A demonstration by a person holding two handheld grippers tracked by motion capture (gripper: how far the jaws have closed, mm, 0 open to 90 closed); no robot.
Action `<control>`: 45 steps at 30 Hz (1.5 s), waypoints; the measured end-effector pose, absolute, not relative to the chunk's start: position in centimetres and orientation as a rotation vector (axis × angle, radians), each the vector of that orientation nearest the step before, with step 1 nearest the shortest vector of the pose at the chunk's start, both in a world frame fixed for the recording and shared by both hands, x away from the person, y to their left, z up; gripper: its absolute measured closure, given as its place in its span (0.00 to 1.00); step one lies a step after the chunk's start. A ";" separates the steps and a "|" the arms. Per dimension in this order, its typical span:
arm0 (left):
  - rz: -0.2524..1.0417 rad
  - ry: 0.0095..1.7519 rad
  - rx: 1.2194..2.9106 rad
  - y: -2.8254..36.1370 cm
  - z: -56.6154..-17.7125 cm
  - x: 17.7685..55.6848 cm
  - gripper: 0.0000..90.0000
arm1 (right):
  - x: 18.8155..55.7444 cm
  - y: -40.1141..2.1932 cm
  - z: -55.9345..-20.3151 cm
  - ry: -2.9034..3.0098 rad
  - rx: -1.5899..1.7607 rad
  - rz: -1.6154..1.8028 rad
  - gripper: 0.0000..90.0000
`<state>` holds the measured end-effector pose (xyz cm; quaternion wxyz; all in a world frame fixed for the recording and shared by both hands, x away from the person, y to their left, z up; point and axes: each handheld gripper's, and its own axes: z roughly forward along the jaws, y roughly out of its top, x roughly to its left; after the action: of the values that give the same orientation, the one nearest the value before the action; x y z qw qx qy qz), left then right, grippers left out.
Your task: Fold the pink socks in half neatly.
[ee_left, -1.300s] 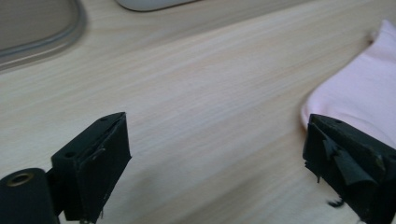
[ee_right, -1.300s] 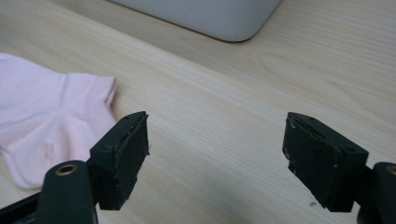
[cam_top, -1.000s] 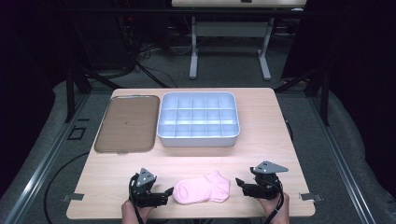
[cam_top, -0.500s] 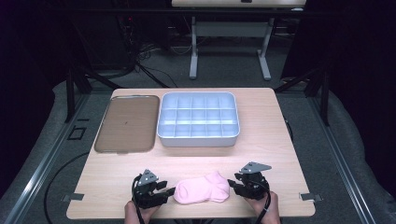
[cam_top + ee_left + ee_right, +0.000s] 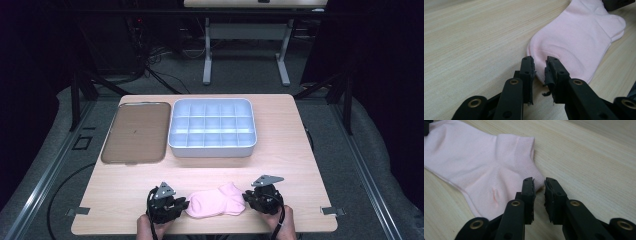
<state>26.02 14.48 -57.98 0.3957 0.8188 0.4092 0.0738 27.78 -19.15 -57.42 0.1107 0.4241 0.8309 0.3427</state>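
A pink ankle sock (image 5: 216, 202) lies flat near the front edge of the wooden table (image 5: 290, 165). My left gripper (image 5: 182, 204) sits at its left end. In the left gripper view, the jaws (image 5: 539, 61) have just been closing and stand a narrow gap apart over the sock's (image 5: 579, 37) rounded edge, pads not pressing. My right gripper (image 5: 247, 196) is at the sock's right end. In the right gripper view, its jaws (image 5: 539, 182) have also been closing, a slim gap left around the cuff corner of the sock (image 5: 474, 162).
A brown flat tray (image 5: 135, 132) lies at the back left of the table. Beside it stands a pale blue box (image 5: 212, 150) divided into several compartments. Bare wood separates the box from the sock. Dark floor and a table frame lie beyond.
Both grippers' jaws have narrowed from wide open to a slim gap. The right gripper has shifted left and down to the sock's cuff end; the left one stayed at the other end.
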 end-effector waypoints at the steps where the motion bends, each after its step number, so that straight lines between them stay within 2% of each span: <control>1: 0.189 1.038 2.073 14.5 -58.0 26.0 0.84 | 27.8 -19.2 -57.4 2.441 1.246 1.007 0.89; 4: 0.187 1.029 2.073 14.4 -58.1 26.0 0.89 | 27.7 -19.3 -57.5 2.418 1.271 1.008 0.96; 9: 0.186 1.027 2.068 14.4 -58.3 26.0 0.92 | 27.7 -19.4 -57.6 2.410 1.280 1.018 0.98; 20: 0.190 1.039 2.037 14.3 -58.5 26.0 0.95 | 28.3 -19.5 -57.4 2.412 1.314 1.066 0.78; 27: 0.193 1.039 2.037 14.3 -58.6 26.0 0.94 | 28.6 -19.3 -57.1 2.413 1.277 1.106 0.77; 32: 0.195 1.035 2.040 14.3 -58.6 26.0 0.94 | 28.7 -19.0 -57.5 2.443 1.280 1.081 0.83; 35: 0.189 1.042 2.027 14.2 -58.7 26.0 0.95 | 28.7 -19.1 -57.4 2.452 1.279 1.076 0.92; 45: 0.192 1.020 2.010 12.9 -58.8 26.2 0.96 | 28.2 -20.1 -56.5 2.409 1.313 1.073 0.92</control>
<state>26.20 12.93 -58.83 0.4256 0.8040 0.4080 0.0769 28.20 -20.10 -56.47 0.0976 0.4437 0.8138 0.3625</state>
